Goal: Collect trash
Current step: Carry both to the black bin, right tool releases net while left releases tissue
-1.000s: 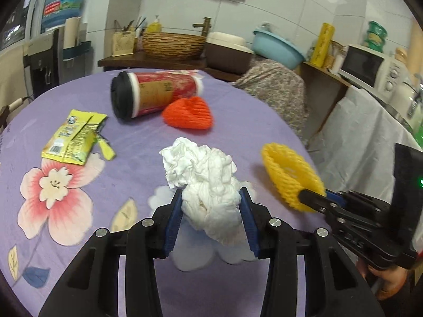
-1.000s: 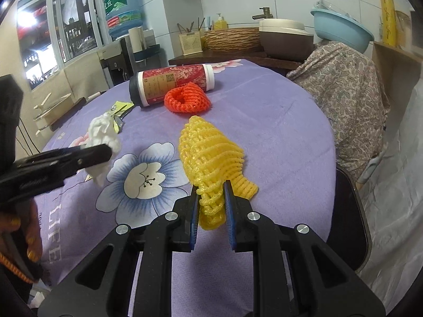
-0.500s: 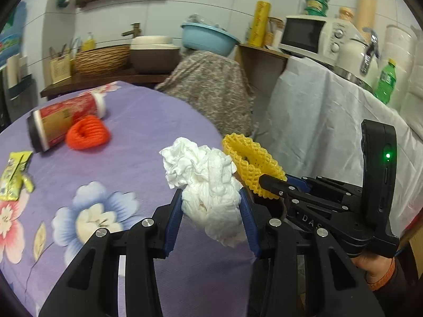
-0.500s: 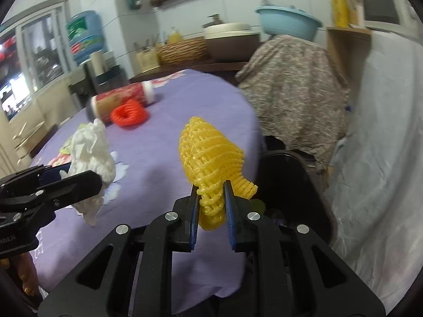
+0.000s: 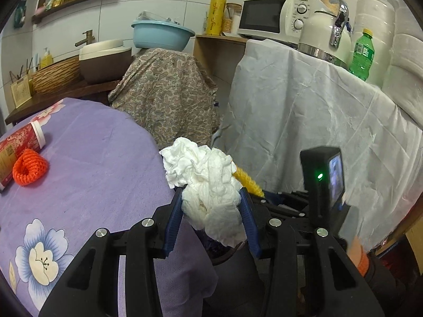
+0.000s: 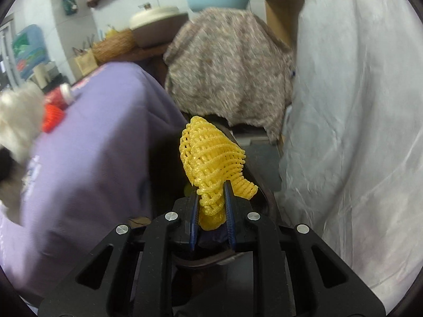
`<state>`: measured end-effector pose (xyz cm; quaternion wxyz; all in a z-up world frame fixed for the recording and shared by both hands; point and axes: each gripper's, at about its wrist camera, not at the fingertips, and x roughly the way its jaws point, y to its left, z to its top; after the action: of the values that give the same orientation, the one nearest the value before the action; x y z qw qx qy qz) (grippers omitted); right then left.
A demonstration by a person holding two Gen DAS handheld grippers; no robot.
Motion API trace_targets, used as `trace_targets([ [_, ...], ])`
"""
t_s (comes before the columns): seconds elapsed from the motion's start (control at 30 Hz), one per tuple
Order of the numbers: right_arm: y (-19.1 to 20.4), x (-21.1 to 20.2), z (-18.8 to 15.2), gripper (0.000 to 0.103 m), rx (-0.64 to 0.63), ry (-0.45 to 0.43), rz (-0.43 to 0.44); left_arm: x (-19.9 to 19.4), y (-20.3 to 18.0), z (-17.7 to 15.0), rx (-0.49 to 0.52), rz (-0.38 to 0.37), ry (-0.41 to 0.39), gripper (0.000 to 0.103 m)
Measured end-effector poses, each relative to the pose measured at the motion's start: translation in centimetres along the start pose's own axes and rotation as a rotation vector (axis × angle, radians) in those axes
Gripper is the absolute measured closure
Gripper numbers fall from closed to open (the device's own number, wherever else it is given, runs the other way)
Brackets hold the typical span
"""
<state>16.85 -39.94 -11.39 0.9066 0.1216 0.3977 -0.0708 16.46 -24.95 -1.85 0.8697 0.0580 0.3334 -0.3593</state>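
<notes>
My left gripper (image 5: 211,206) is shut on a crumpled white tissue wad (image 5: 206,185), held past the right edge of the purple table (image 5: 92,158). My right gripper (image 6: 211,200) is shut on a yellow foam fruit net (image 6: 208,153), hanging over a dark bin (image 6: 264,158) on the floor between the table and a white-draped counter. In the left wrist view a bit of the yellow net (image 5: 247,181) peeks out behind the tissue, and the right gripper's black body (image 5: 322,185) sits just right of it. The tissue (image 6: 18,116) shows blurred at the left of the right wrist view.
On the table lie an orange foam net (image 5: 29,169) and a red cylindrical container (image 5: 15,150) on its side. A patterned cloth covers something (image 5: 166,100) behind the table. The white-draped counter (image 5: 317,111) on the right carries a microwave, a kettle and a green bottle.
Both grippers have swung right, off the table top and past its edge, each still holding its item. The right gripper has also sunk toward the dark bin.
</notes>
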Motion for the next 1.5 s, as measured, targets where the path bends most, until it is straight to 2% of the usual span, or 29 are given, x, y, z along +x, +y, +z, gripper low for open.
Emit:
trace_targets([
  [0.2, -1.7, 5.7, -1.6, 0.085, 0.028, 0.117, -0.008, 1.8, 0.5, 0.3, -0.02, -0.002, 0.047, 0.061],
  [0.37, -2.0, 9.3, -2.4, 0.082, 0.044, 0.161, 0.004, 3.0, 0.0, 0.2, -0.007, 0.001, 0.071, 0.061],
  [0.47, -1.4, 10.5, -2.7, 0.057, 0.028, 0.17, 0.009, 3.6, -0.2, 0.1, 0.004, 0.002, 0.086, 0.061],
  [0.5, -1.2, 10.7, -2.7, 0.043, 0.024, 0.169, 0.005, 3.8, -0.2, 0.1, 0.007, 0.003, 0.091, 0.061],
  [0.53, -0.9, 10.7, -2.8, 0.039, 0.019, 0.163, -0.001, 4.0, -0.3, 0.1, 0.01, 0.004, 0.096, 0.061],
  [0.73, -0.8, 9.9, -3.6, 0.039, 0.011, 0.157, -0.03, 5.4, -0.5, 0.4, 0.023, -0.003, 0.127, 0.061],
  [1.0, -2.6, 4.6, -4.5, 0.032, 0.014, 0.075, -0.09, 9.4, -2.0, 1.0, 0.056, -0.034, 0.222, 0.061],
  [1.1, -3.0, 2.7, -5.1, 0.03, 0.009, 0.054, -0.091, 11.1, -2.7, 1.4, 0.09, -0.023, 0.25, 0.06],
  [1.2, -3.5, 1.3, -5.9, 0.03, 0.022, 0.041, -0.086, 12.5, -2.9, 1.5, 0.107, -0.02, 0.289, 0.051],
  [1.27, -3.9, 0.6, -6.2, 0.03, 0.032, 0.037, -0.086, 13.1, -3.1, 1.4, 0.112, -0.011, 0.296, 0.039],
  [1.3, -4.0, 0.3, -6.3, 0.03, 0.037, 0.035, -0.085, 13.2, -3.1, 1.3, 0.116, 0.0, 0.291, 0.029],
  [1.33, -4.1, 0.0, -6.5, 0.029, 0.04, 0.034, -0.085, 13.2, -3.2, 1.3, 0.12, 0.012, 0.282, 0.025],
  [1.5, -4.3, -0.5, -6.8, 0.027, 0.044, 0.032, -0.091, 13.0, -3.2, 1.2, 0.119, 0.03, 0.271, 0.021],
])
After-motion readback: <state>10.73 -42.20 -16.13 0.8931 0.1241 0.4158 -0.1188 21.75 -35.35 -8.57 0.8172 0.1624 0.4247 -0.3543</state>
